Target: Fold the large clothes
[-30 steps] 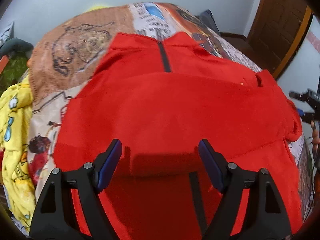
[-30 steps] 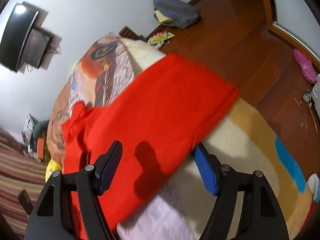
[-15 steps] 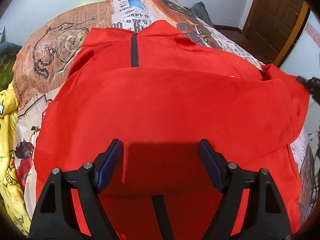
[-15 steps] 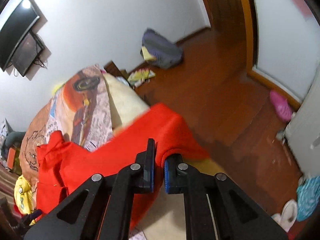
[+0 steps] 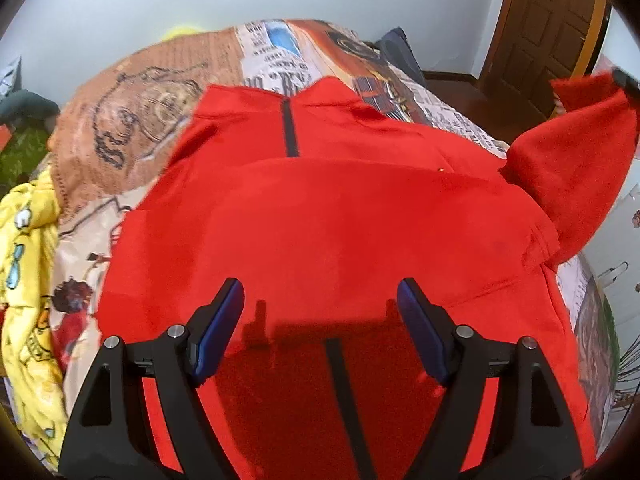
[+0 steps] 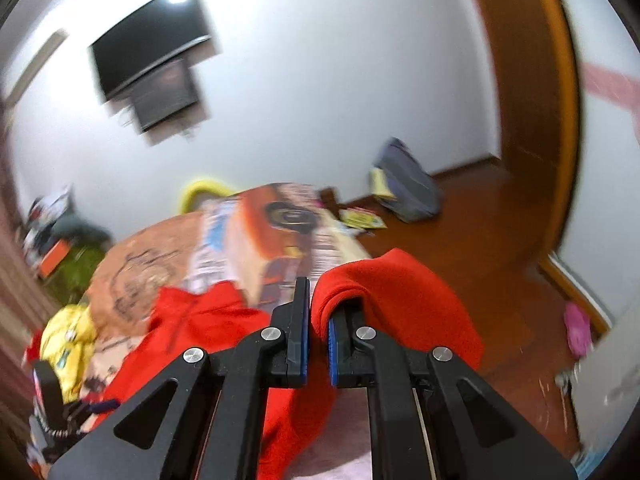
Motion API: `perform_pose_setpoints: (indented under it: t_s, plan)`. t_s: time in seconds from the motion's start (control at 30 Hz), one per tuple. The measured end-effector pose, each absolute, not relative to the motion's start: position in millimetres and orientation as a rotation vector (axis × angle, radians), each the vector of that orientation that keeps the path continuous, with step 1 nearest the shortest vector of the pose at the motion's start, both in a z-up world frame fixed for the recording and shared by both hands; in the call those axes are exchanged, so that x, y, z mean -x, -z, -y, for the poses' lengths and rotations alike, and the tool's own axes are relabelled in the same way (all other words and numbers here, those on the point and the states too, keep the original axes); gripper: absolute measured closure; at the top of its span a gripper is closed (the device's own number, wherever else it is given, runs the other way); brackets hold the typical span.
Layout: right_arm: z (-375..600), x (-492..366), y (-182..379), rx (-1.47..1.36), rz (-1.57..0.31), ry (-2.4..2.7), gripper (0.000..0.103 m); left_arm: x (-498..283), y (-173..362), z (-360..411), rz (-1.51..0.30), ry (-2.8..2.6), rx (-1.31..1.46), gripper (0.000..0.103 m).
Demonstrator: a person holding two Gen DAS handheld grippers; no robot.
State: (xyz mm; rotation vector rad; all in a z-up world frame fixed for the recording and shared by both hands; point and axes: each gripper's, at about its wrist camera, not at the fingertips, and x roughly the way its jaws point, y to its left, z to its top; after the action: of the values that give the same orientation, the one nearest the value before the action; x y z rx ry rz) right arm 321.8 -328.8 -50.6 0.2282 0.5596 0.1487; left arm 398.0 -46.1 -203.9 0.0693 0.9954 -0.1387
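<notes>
The bright red fleece zip-neck pullover [image 5: 328, 216] is lying spread on the bed's printed cover [image 5: 152, 92]. The right tongs [image 6: 318, 320] are pinching its lifted sleeve [image 6: 400, 296]; the left tongs [image 5: 320, 316] are hovering open above it.

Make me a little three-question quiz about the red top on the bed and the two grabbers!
1. True or false: the right gripper is shut on the red top's sleeve.
2. Which is open: A) left gripper B) right gripper?
3. What colour is the zip on the red top?

Key: 1 true; 2 A; 3 black, or very dark.
</notes>
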Motion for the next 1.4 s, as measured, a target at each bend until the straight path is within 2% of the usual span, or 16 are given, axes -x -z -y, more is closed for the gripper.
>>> perform_pose_setpoints:
  t_s: [0.2,0.47,0.63,0.77,0.83,0.9,1.0,1.17,1.3,1.4]
  plan:
    - [244,-323,58,-0.136,-0.647,-0.331,0.097,-373,190,16,-0.953,0.104,-0.088,0.025]
    - [144,-339,158,-0.065,-0.981,-0.480,0.096,-349,188,-31,-0.954,0.056,-0.070,0.025]
    - [122,-341,205,-0.008,-1.109,-0.471,0.094,-338,194,-52,-0.973,0.043,-0.041,0.025]
    - [124,-335,208,-0.013,-1.156,-0.482,0.092,-337,200,-57,-0.989,0.034,-0.039,0.025]
    - [127,-334,204,-0.022,-1.199,-0.511,0.079,-336,199,-54,-0.993,0.036,-0.041,0.025]
    - [131,-330,198,-0.034,-1.235,-0.547,0.061,-338,197,-48,-0.992,0.048,-0.046,0.025]
    - [145,-317,183,-0.007,-1.197,-0.551,0.054,-344,190,-31,-0.981,0.075,-0.066,0.025]
    - [188,-300,157,0.055,-1.069,-0.480,0.052,-358,172,12,-0.947,0.143,-0.137,0.025]
    - [228,-296,144,0.077,-0.985,-0.358,0.042,-373,161,62,-0.918,0.218,-0.215,0.025]
    - [258,-294,142,0.079,-0.952,-0.281,0.041,-383,161,104,-0.903,0.284,-0.287,0.025]
